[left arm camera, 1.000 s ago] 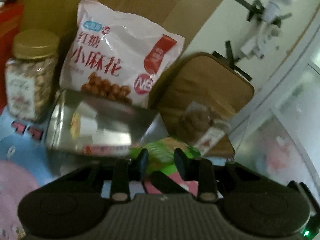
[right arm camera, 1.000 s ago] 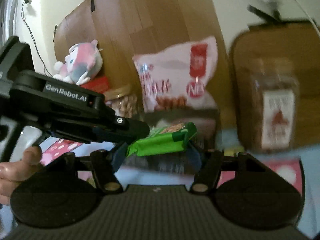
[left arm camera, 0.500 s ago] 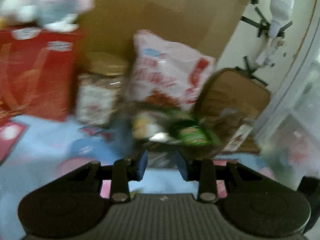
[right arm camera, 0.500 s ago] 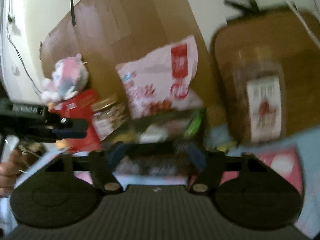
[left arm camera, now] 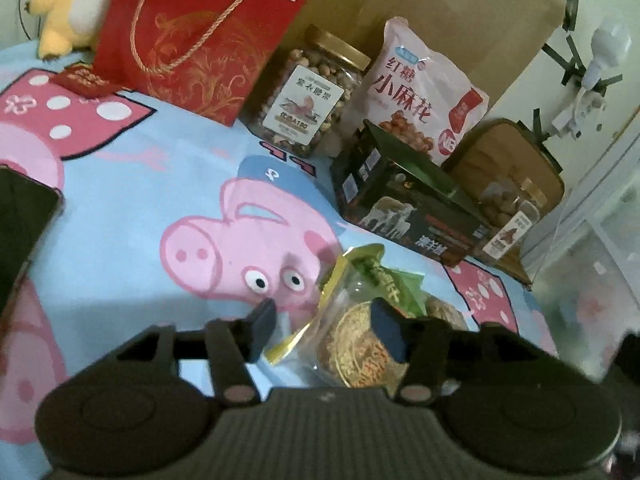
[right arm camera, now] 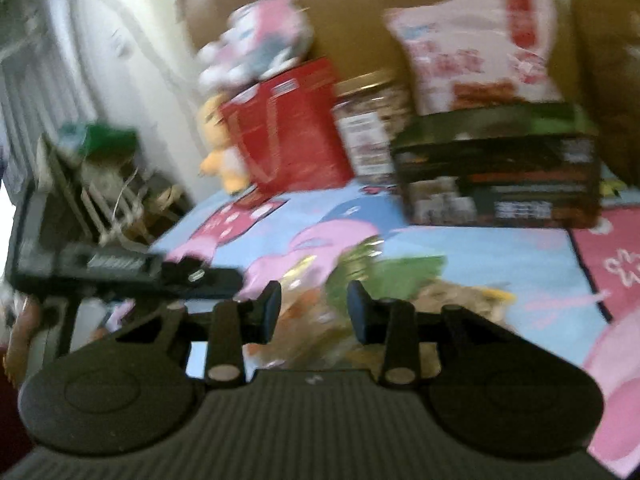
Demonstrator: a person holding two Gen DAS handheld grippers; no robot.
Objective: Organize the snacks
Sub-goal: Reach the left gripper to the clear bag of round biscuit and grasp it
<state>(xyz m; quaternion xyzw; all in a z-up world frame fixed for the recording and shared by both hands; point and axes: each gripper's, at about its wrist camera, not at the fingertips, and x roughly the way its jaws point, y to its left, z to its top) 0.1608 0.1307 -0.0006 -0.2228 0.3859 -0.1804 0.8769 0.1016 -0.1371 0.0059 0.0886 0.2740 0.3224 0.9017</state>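
Both hand-held grippers, left [left arm camera: 326, 330] and right [right arm camera: 314, 306], hover with fingers apart over loose snack packets [left arm camera: 360, 332] on the pig-print sheet [left arm camera: 168, 184]; behind stand a cardboard panel [left arm camera: 432, 12], red gift bag [left arm camera: 200, 36], dark carton [left arm camera: 404, 200].

Bare sheet [left arm camera: 132, 208] left — dark box [left arm camera: 404, 204], jar [left arm camera: 308, 92] behind

A pig-print sheet [left arm camera: 168, 184] covers the bed; brown board [left arm camera: 440, 8] at 12 o'clock, pale wall [left arm camera: 560, 92] at 2.
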